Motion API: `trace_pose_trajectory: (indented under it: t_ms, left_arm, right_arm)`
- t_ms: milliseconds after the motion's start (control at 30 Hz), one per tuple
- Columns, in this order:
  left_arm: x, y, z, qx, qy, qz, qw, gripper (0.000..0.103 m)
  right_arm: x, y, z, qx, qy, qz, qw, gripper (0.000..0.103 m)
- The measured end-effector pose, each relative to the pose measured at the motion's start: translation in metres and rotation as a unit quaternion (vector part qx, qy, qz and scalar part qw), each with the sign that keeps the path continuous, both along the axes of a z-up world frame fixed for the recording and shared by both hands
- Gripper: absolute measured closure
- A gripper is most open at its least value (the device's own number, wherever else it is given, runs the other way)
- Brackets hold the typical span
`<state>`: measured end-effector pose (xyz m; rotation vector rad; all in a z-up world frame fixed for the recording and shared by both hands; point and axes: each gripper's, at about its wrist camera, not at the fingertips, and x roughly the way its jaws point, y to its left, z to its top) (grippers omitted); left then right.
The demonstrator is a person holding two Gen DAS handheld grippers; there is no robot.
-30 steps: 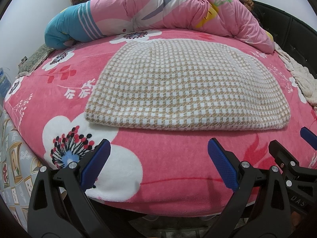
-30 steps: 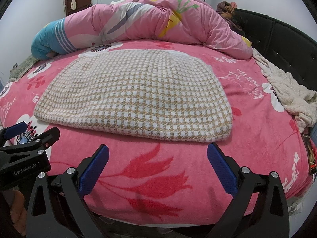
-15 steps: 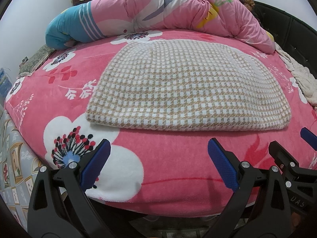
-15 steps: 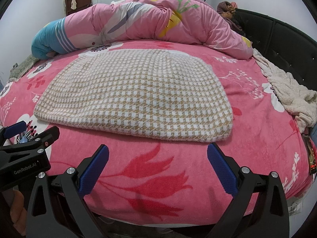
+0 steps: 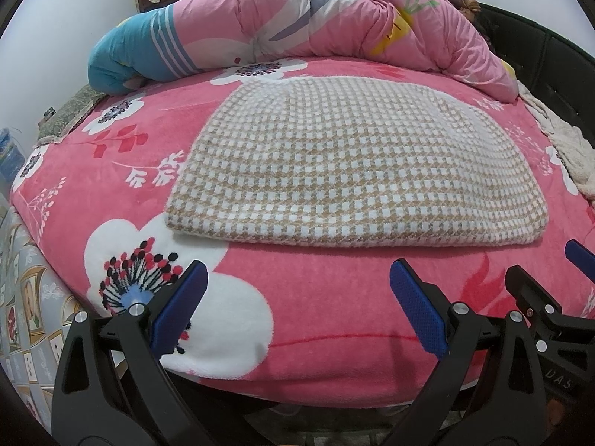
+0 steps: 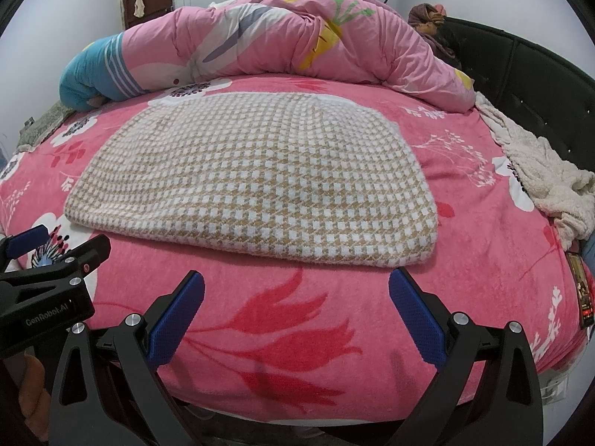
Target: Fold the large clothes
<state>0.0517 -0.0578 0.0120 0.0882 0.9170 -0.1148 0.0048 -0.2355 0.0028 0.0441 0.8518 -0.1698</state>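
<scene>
Checked garment [image 5: 353, 163] lies folded flat on bed [image 5: 297, 297]; further fold possibly left. Left gripper [image 5: 297, 304], right gripper [image 6: 295, 308] spread, empty.

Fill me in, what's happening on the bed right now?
A person holds a gripper in each hand at the near edge of the bed. The left gripper and the right gripper are both open and empty, hovering short of the checked garment. That beige-and-white piece lies flat on the pink floral blanket, already folded into a neat rectangle, and nothing touches it. A bunched pink duvet sits behind it, and a cream fleece throw lies at the right.
</scene>
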Motion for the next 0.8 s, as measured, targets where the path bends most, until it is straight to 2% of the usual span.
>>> trace_pose_trajectory:
  t_ms: [800]
  left_arm:
    - [-0.0006, -0.0008, 0.0017, 0.001, -0.004, 0.006, 1.0, 0.008]
  right_arm:
    - [0.0006, -0.004, 0.0045, -0.003, -0.001, 0.008, 1.0, 0.006]
